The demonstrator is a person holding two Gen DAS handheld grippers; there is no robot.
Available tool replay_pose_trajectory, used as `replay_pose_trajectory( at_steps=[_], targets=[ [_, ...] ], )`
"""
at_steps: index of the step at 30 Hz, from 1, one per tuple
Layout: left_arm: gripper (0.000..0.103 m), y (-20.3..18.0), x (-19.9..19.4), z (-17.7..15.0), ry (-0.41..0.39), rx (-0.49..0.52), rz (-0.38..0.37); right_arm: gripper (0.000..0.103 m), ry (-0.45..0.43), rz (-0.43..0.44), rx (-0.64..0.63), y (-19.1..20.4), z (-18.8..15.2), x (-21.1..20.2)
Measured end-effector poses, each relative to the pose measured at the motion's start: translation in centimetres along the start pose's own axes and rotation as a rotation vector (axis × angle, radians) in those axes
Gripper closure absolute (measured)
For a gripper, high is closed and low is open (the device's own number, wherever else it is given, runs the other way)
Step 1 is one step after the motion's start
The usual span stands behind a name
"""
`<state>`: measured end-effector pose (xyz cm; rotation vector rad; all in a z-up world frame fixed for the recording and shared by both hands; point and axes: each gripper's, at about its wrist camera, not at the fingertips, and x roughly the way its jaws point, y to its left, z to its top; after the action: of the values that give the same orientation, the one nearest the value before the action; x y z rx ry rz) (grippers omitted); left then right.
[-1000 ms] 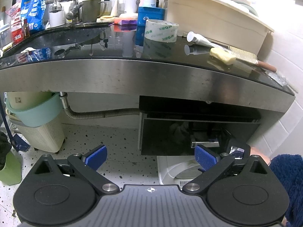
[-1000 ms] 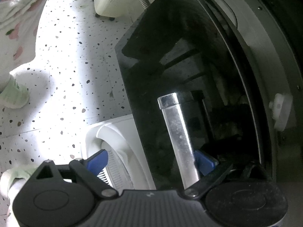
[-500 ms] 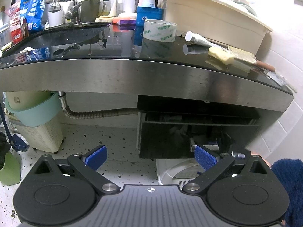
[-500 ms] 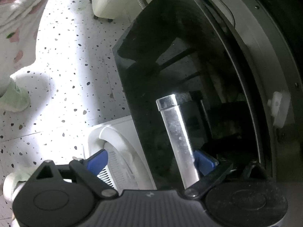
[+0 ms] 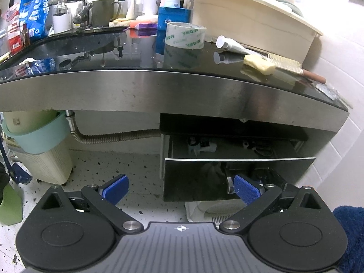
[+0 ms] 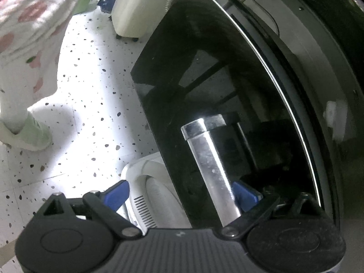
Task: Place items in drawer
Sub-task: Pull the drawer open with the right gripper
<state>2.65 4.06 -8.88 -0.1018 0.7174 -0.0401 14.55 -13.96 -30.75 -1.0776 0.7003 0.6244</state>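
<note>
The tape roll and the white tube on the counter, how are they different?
The tape roll is a wide hollow ring standing on its flat side; the white tube is long, thin and lying down. The tape roll has green print; the white tube looks plain, with a round cap. Both rest on the shiny black counter.

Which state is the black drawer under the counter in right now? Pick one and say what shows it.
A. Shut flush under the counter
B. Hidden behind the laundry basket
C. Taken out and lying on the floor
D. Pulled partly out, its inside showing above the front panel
D: in the left wrist view the drawer stands forward of the counter, and small items show inside it above the front panel.
</note>
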Motion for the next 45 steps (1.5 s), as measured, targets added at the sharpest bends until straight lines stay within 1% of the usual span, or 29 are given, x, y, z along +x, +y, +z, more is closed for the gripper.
replay_pose_trajectory(
  at_steps=[4, 7, 11, 17, 19, 20, 22, 25, 28, 31, 34, 38, 40, 45],
  targets=[
    [0.003, 0.0, 0.4, -0.1, 0.015, 0.01, 0.009, 0.009, -0.028, 0.001, 0.085, -0.6, 0.0, -0.4],
    [0.003, 0.1, 0.7, -0.2, 0.02, 0.005, 0.009, 0.008, -0.068, 0.006, 0.192, -1.2, 0.0, -1.5],
    [0.003, 0.1, 1.0, -0.3, 0.027, 0.0, 0.004, 0.008, -0.135, -0.015, 0.338, -1.7, -0.2, -3.4],
    [0.003, 0.2, 0.8, -0.3, 0.027, -0.002, 0.001, 0.007, -0.225, -0.068, 0.606, -3.1, -1.1, -5.7],
    [0.003, 0.3, 0.6, -0.3, 0.022, -0.01, 0.0, 0.003, -0.245, -0.094, 0.714, -3.8, -1.5, -6.2],
    [0.003, 0.4, 0.6, -0.4, 0.02, -0.012, -0.001, 0.003, -0.252, -0.113, 0.772, -4.2, -1.7, -6.4],
    [0.003, 0.5, 0.4, -0.4, 0.017, -0.015, -0.002, 0.003, -0.251, -0.145, 0.854, -4.7, -2.0, -6.2],
    [0.003, 0.5, 0.5, -0.4, 0.018, -0.011, -0.005, 0.003, -0.243, -0.183, 0.932, -5.2, -2.1, -5.9],
    [0.003, 0.4, 0.6, -0.5, 0.021, -0.007, -0.01, 0.003, -0.239, -0.202, 1.01, -5.6, -2.4, -5.0],
    [0.003, 0.5, 0.8, -0.5, 0.028, -0.007, -0.009, 0.003, -0.226, -0.22, 1.04, -5.7, -2.4, -4.2],
    [0.003, 0.5, 1.1, -0.5, 0.034, -0.011, -0.008, 0.003, -0.194, -0.217, 1.077, -6.2, -2.4, -3.3],
    [0.003, 0.5, 1.2, -0.5, 0.039, -0.009, -0.008, 0.003, -0.136, -0.192, 1.166, -6.8, -3.0, -2.0],
    [0.003, 0.5, 1.3, -0.6, 0.04, -0.007, -0.007, 0.003, -0.121, -0.195, 1.177, -6.8, -3.0, -1.7],
    [0.003, 0.6, 1.4, -0.7, 0.048, -0.01, -0.01, 0.003, -0.102, -0.197, 1.151, -6.7, -2.4, -1.2]
  ],
)
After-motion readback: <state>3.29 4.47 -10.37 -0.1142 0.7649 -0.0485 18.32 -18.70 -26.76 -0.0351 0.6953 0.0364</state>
